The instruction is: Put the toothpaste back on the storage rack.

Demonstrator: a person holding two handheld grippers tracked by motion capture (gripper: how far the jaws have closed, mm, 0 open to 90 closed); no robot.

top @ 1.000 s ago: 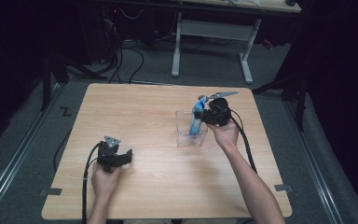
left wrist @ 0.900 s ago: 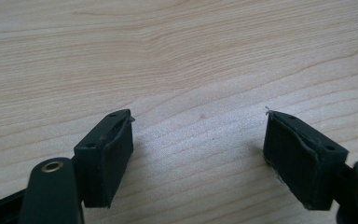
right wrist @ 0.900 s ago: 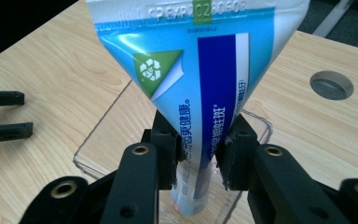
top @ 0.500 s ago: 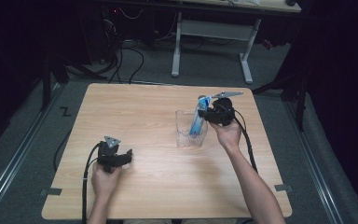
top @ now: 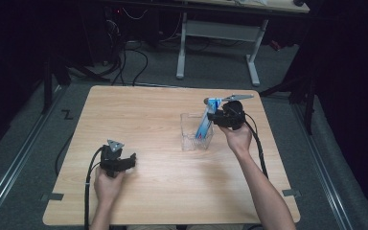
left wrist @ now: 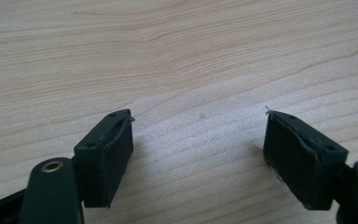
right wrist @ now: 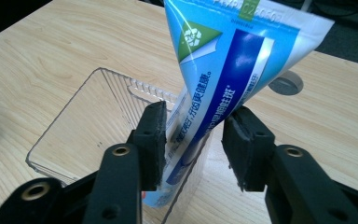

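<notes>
Opening right hand-held gripper (right wrist: 193,140), pads off tube (right wrist: 223,84) | green recycling mark, "02" | left hand-held gripper (left wrist: 198,154) wide, empty

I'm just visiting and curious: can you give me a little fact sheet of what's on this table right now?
Surface: wooden table
Container: clear plastic box, open at the top
Inside it: blue-and-white toothpaste tube, standing tilted
Right gripper: jaws just opening, either side of the tube, pads off it
Left gripper: open over bare wood, holding nothing
</notes>
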